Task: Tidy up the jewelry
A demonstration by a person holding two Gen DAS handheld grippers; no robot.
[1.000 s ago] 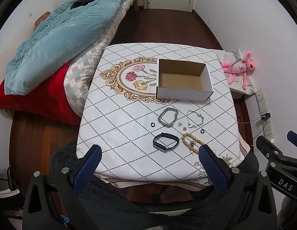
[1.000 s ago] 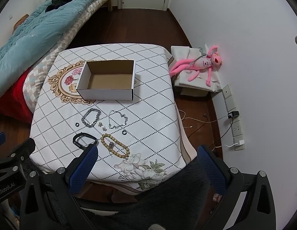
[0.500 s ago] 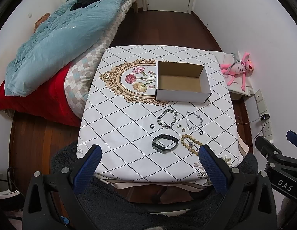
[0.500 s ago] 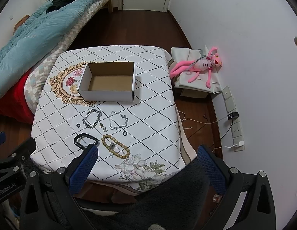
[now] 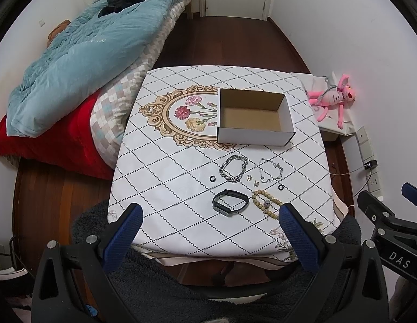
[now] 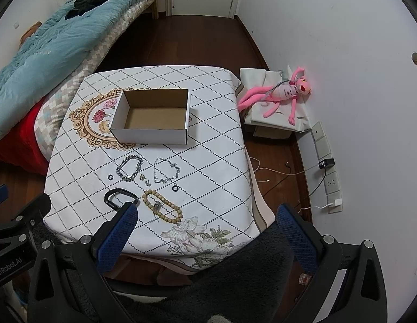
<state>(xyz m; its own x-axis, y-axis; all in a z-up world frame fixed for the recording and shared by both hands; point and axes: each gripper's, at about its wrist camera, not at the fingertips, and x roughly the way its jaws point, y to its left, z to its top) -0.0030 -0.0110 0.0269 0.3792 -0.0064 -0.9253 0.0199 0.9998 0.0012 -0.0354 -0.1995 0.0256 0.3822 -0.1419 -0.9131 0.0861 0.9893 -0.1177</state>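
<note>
both tools hang above the near edge of the tabletop, well short of the jewelry. the left tool has its blue-padded jaws spread wide with nothing between them, and the right tool is spread just as wide and empty. the right tool's frame, seen from the left wrist, reads "das"; the left tool's frame, seen from the right wrist, reads "genrobot.ai".

nearest lie a black band and, to its right, a loop of tan wooden beads with a small charm. beyond them sit a small black ring, a chunky silver chain bracelet, two tiny earrings, a thin silver bracelet and a second black ring, all apart from one another.

farther back stands an open white cardboard box with a brown, empty inside, partly over the tabletop's floral print.
</note>
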